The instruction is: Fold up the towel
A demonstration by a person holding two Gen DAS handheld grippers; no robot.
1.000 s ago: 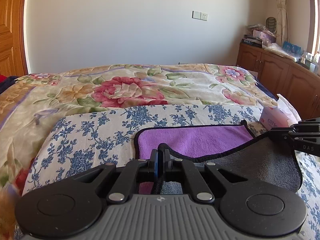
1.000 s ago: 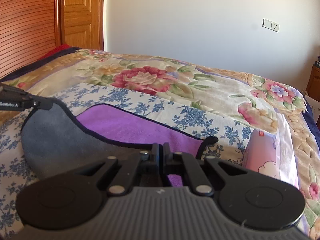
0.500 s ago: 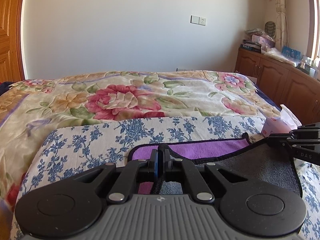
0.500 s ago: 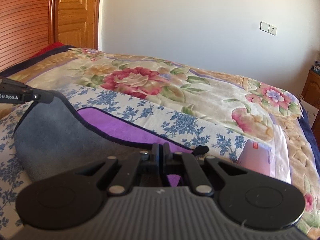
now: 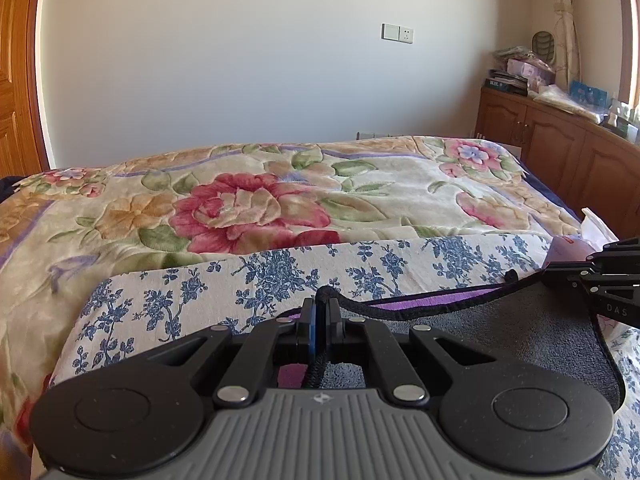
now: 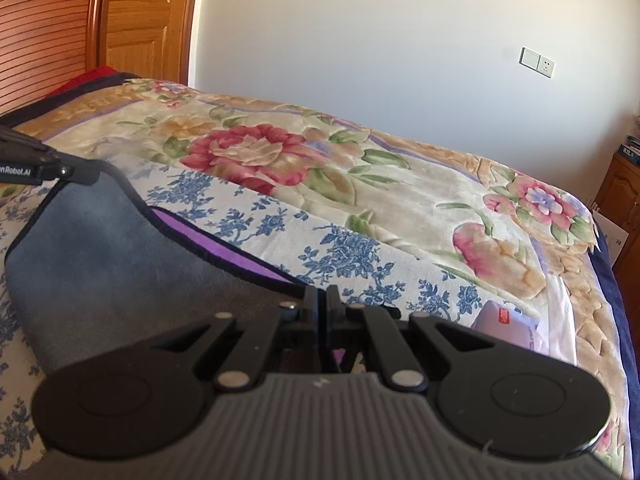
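Left wrist: left hand-held gripper (image 5: 321, 312) clamped on the towel (image 5: 520, 332)'s black corded hem. Grey terry side up, purple strip beyond, on the blue-floral sheet (image 5: 280, 276) on the bed. "DAS" on right hand-held gripper (image 5: 560, 274).

Right wrist: right pinched on hem; "Robot.AI" readable on left; pink tissue pack (image 6: 504, 322) beside.

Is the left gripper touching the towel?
Touching. The left wrist view shows the left gripper with jaws shut on the towel hem.
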